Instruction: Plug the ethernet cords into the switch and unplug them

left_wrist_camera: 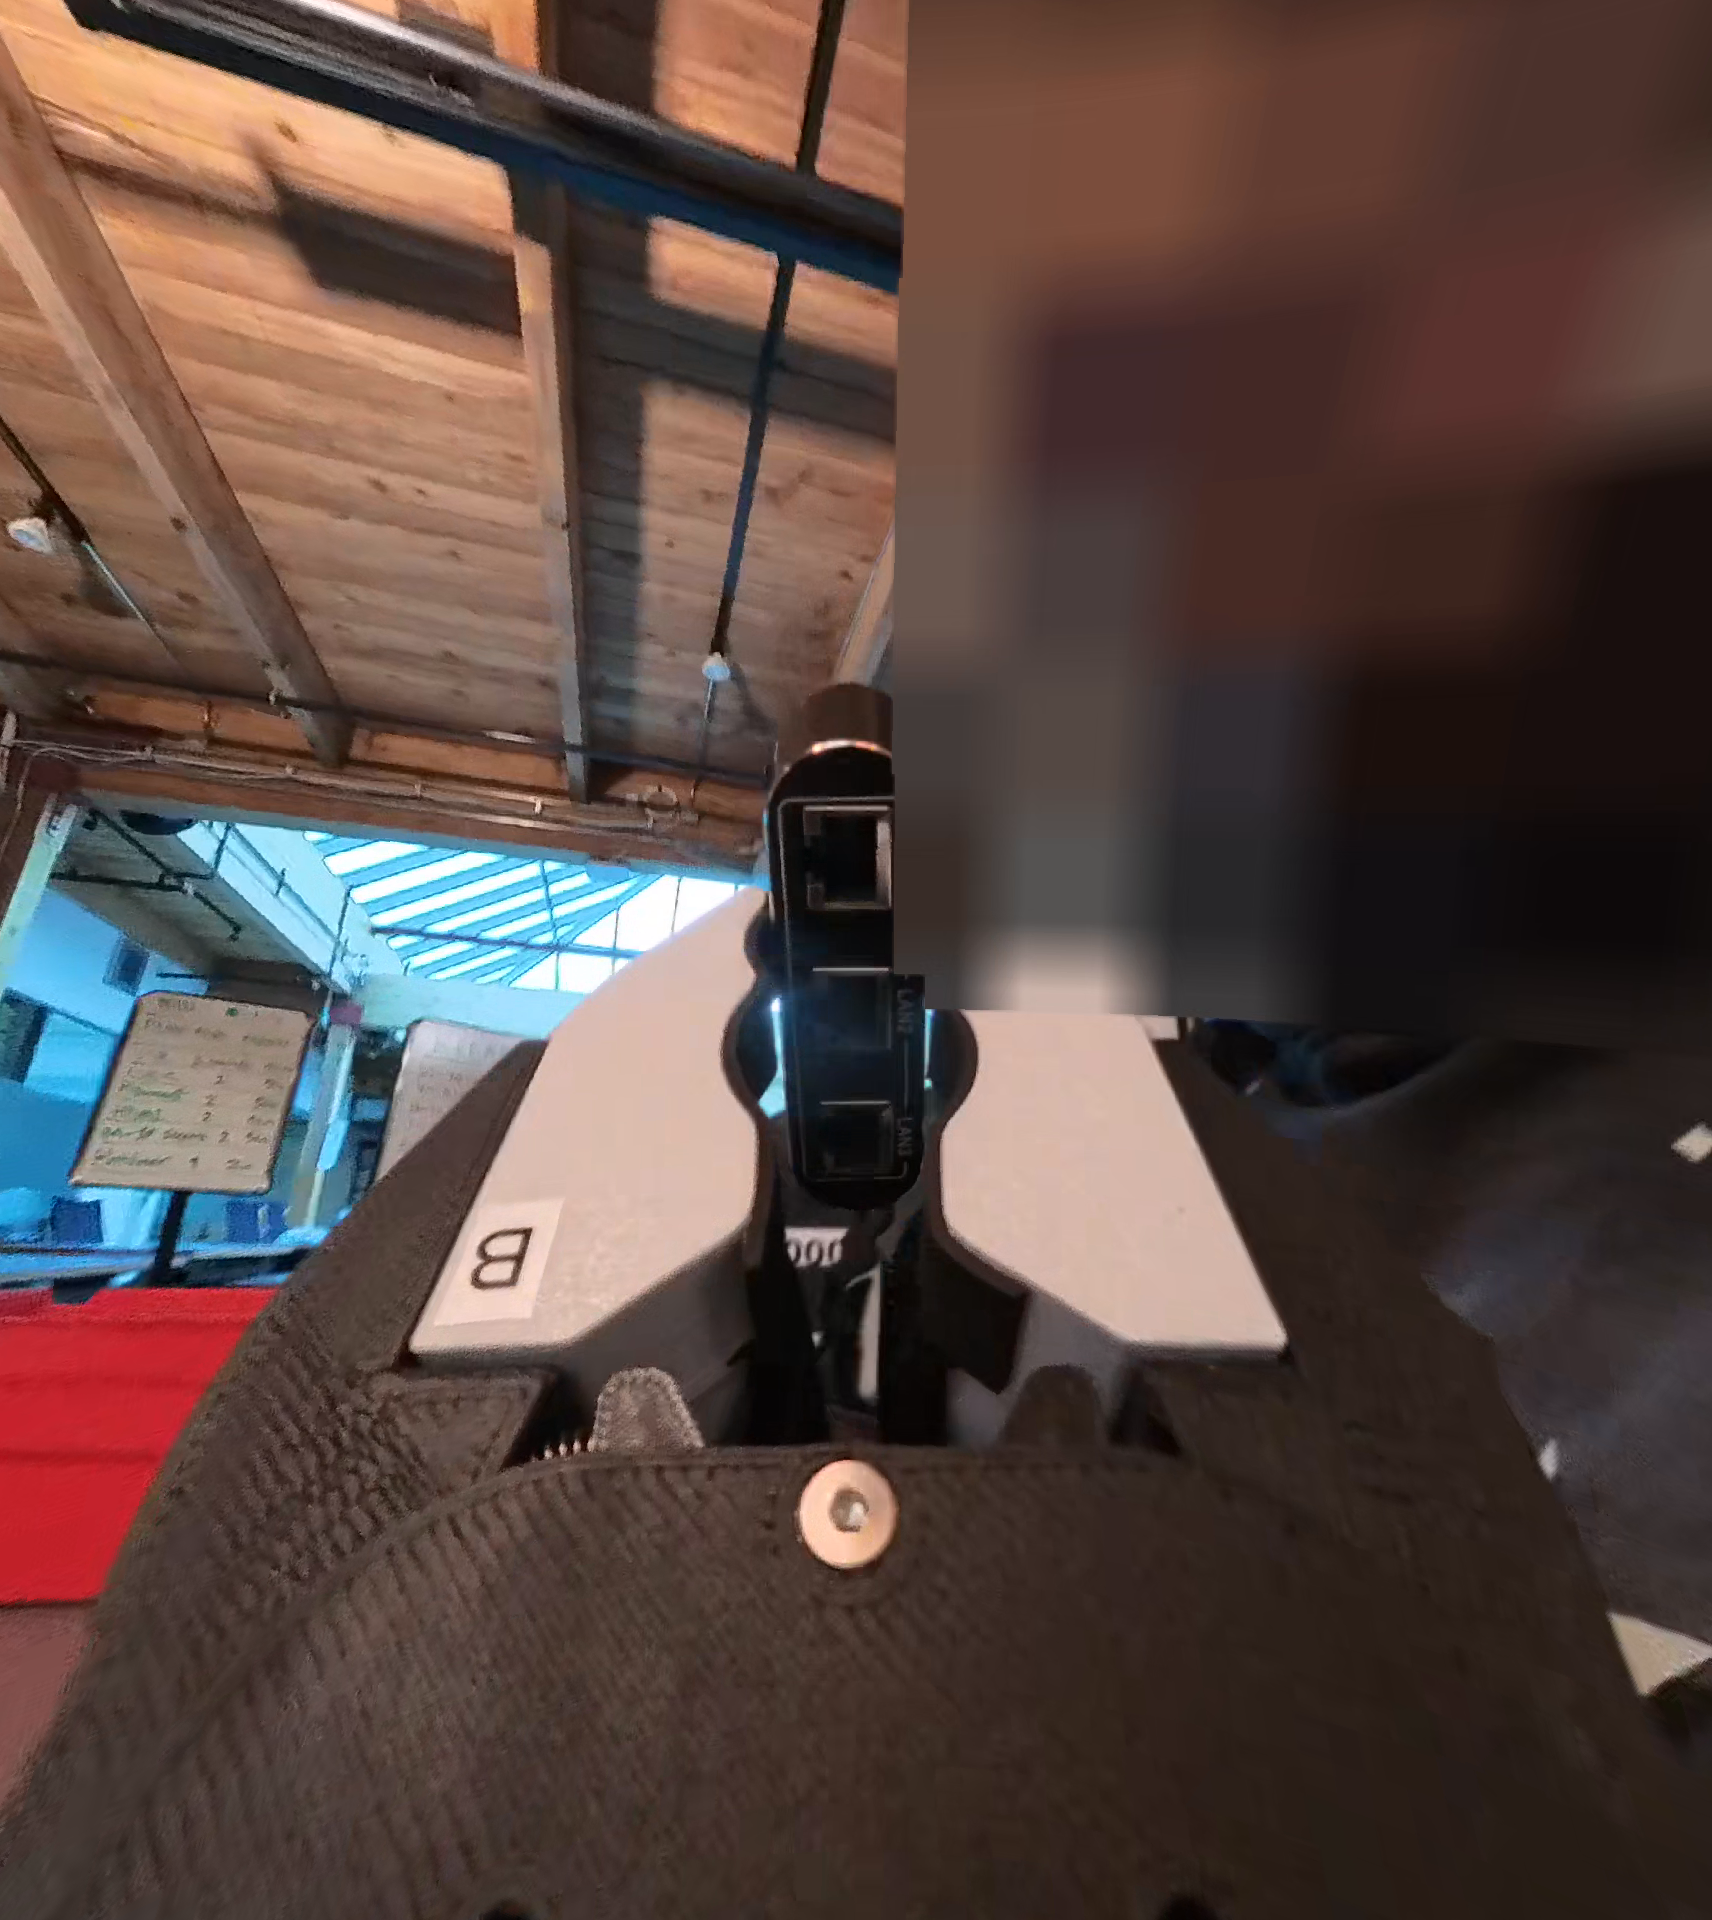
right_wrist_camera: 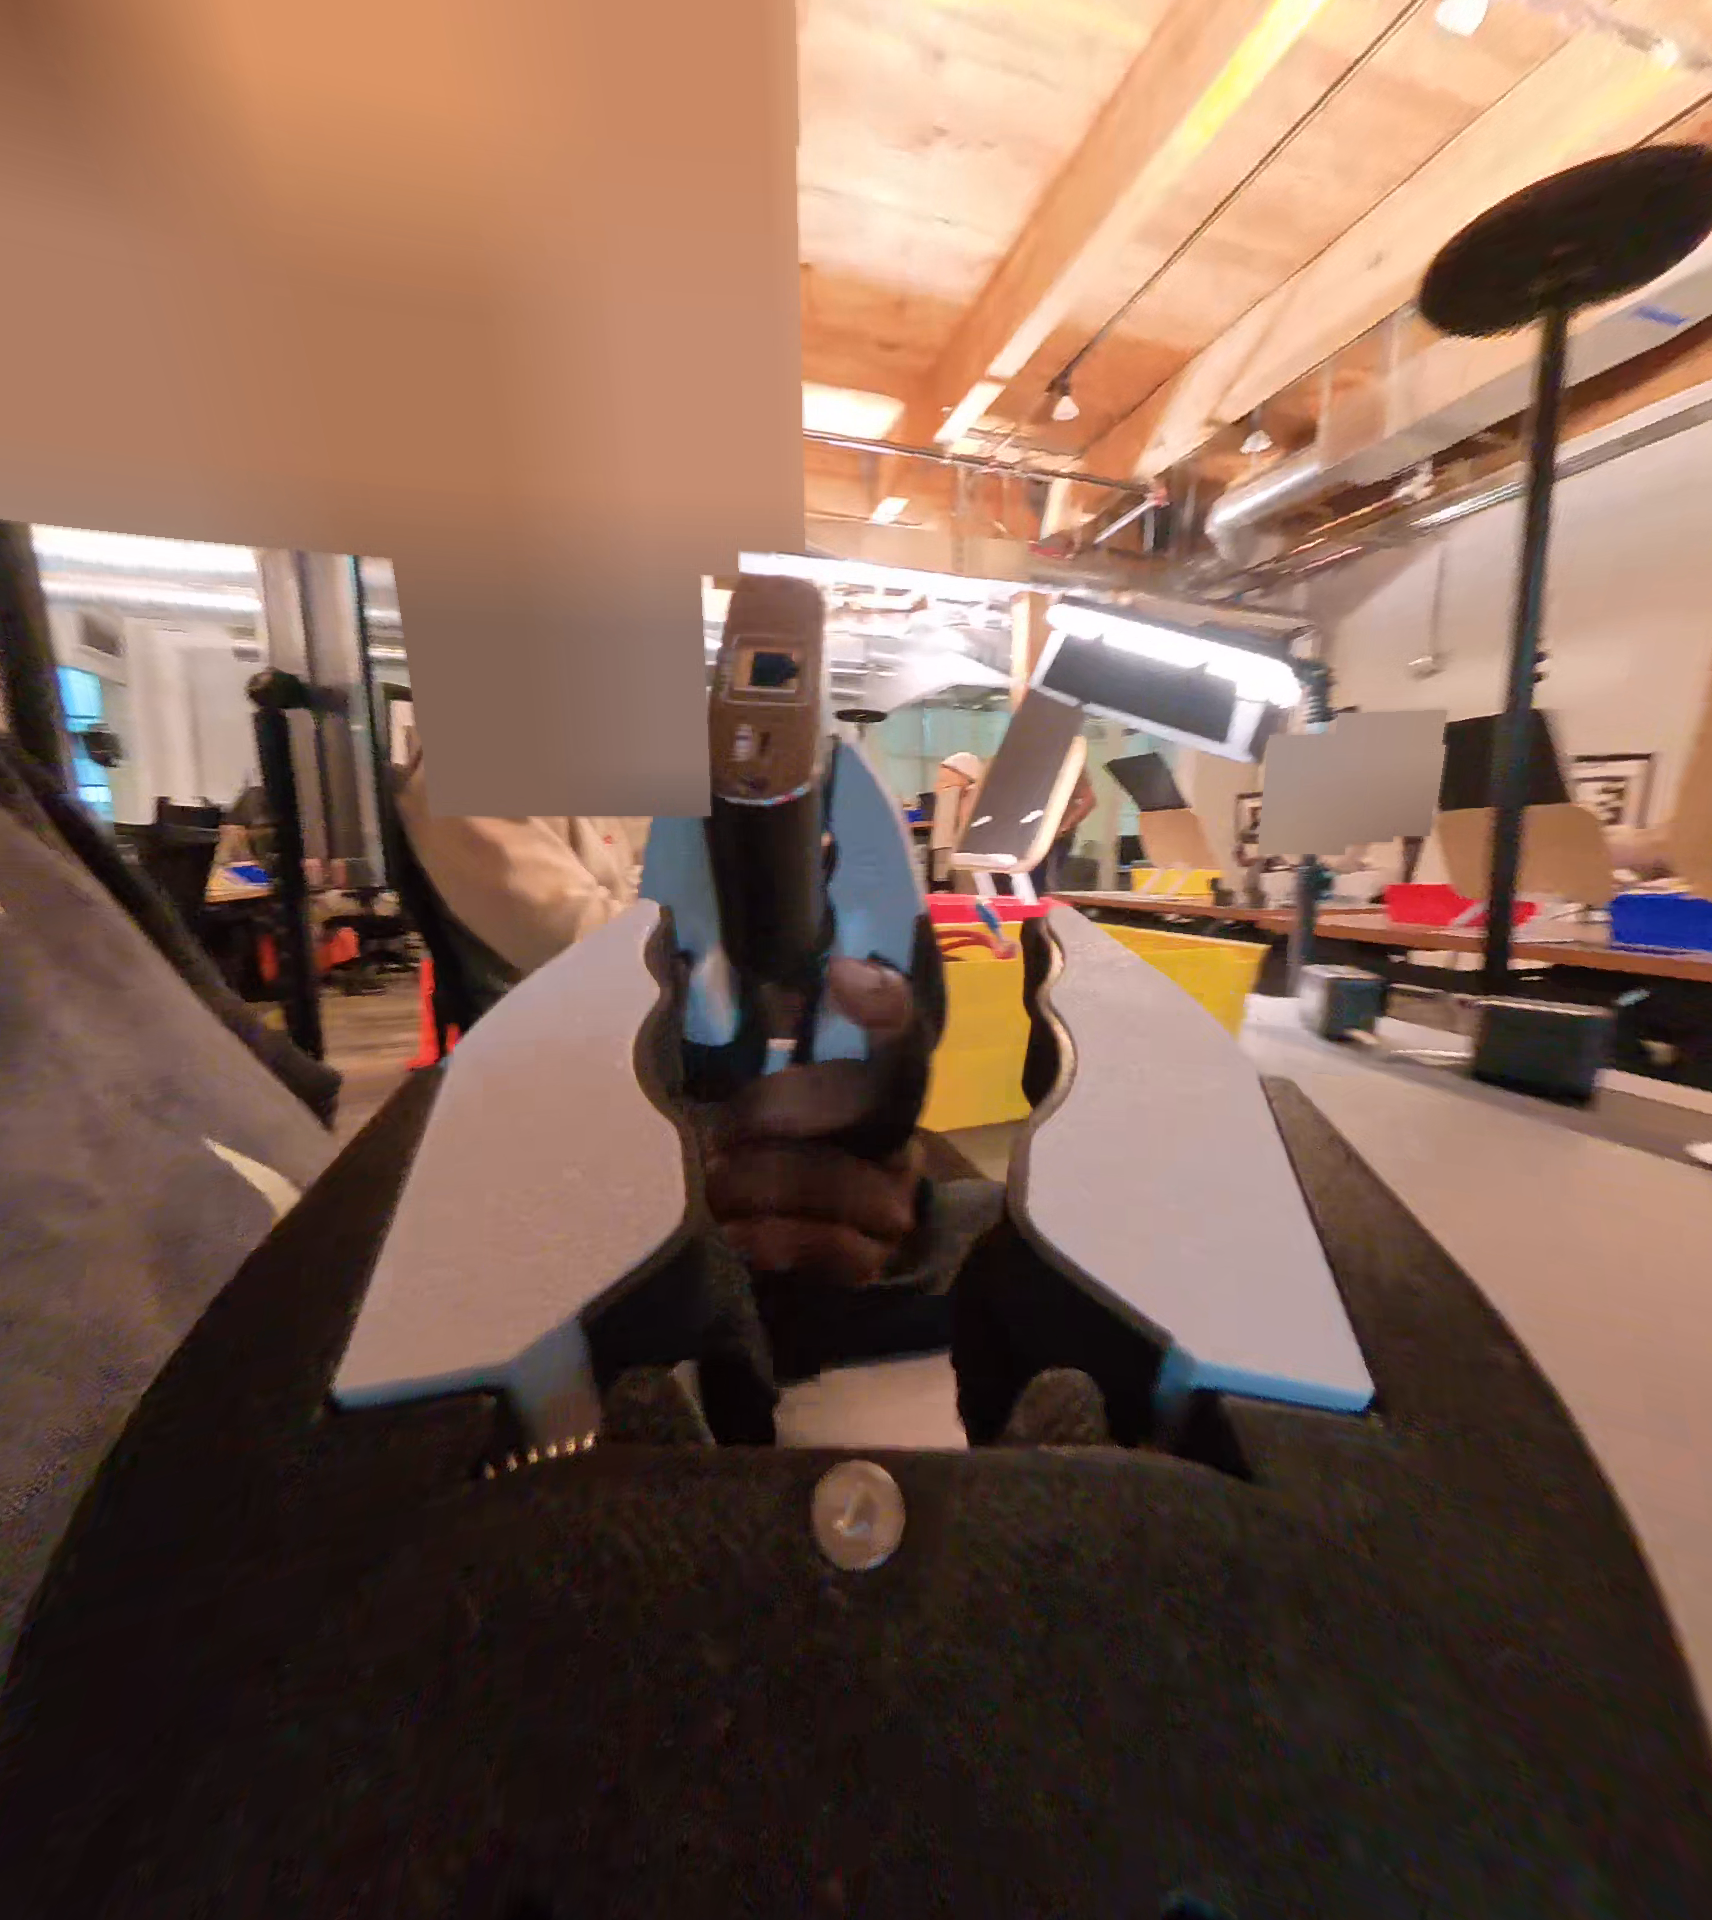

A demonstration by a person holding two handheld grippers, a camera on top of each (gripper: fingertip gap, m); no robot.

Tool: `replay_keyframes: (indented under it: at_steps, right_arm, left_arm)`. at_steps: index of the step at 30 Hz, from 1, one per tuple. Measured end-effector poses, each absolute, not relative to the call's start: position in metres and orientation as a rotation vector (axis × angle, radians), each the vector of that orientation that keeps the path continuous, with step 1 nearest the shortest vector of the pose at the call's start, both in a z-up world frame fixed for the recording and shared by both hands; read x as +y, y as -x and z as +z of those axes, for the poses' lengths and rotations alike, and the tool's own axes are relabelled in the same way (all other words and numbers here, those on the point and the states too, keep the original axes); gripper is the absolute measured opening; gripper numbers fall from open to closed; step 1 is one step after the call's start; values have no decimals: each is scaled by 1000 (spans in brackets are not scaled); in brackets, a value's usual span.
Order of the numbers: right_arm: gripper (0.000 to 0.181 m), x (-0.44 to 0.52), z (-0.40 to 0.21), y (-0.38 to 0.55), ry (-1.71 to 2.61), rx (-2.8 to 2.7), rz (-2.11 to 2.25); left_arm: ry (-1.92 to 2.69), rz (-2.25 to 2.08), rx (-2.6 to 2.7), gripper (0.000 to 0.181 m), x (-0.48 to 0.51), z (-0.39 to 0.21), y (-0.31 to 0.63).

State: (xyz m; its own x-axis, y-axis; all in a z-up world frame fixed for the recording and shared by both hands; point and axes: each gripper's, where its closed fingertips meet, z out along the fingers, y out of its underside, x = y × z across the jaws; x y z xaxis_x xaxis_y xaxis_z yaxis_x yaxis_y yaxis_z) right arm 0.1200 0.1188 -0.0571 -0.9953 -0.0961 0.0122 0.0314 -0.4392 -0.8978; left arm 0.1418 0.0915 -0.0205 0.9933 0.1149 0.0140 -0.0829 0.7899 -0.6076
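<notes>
**Switch held aloft, no cord in any port**

The left claw (left_wrist_camera: 847,1101) is clamped on the slim black plastic network switch (left_wrist_camera: 847,997), which stands upright between its grey fingers and is raised toward the wooden ceiling. The sockets that show on its face are empty, so either plugging has not begun or every cord is already out; which, I cannot tell.

The right claw (right_wrist_camera: 852,1039) stands apart and grips nothing. Seen through its gap, the same switch (right_wrist_camera: 767,748) rises from the other claw, with a hand (right_wrist_camera: 810,1174) wrapped round the handle below it.

No ethernet cord appears in either view (one may lie on the grey counter (right_wrist_camera: 1558,1299), out of frame). My judgement is that the free right claw would first have to fetch a cord before anything can go into a port.
</notes>
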Motion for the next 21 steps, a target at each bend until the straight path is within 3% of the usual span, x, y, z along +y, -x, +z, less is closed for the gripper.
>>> replay_keyframes:
  at_steps: [1,7,18,21]
  right_arm:
    - [62,114,-59,-126,113,1617,-2572]
    - [24,117,-52,-132,138,1540,-2634]
    - [23,137,-52,-107,32,1381,-2515]
    - [23,134,-56,-107,10,1344,-2515]
  left_arm:
    - [690,127,-52,24,98,-23,-142]
    - [841,221,-85,24,119,-36,-134]
    - [1087,340,-237,33,135,-61,-108]
    - [1078,318,-260,25,139,-60,-107]
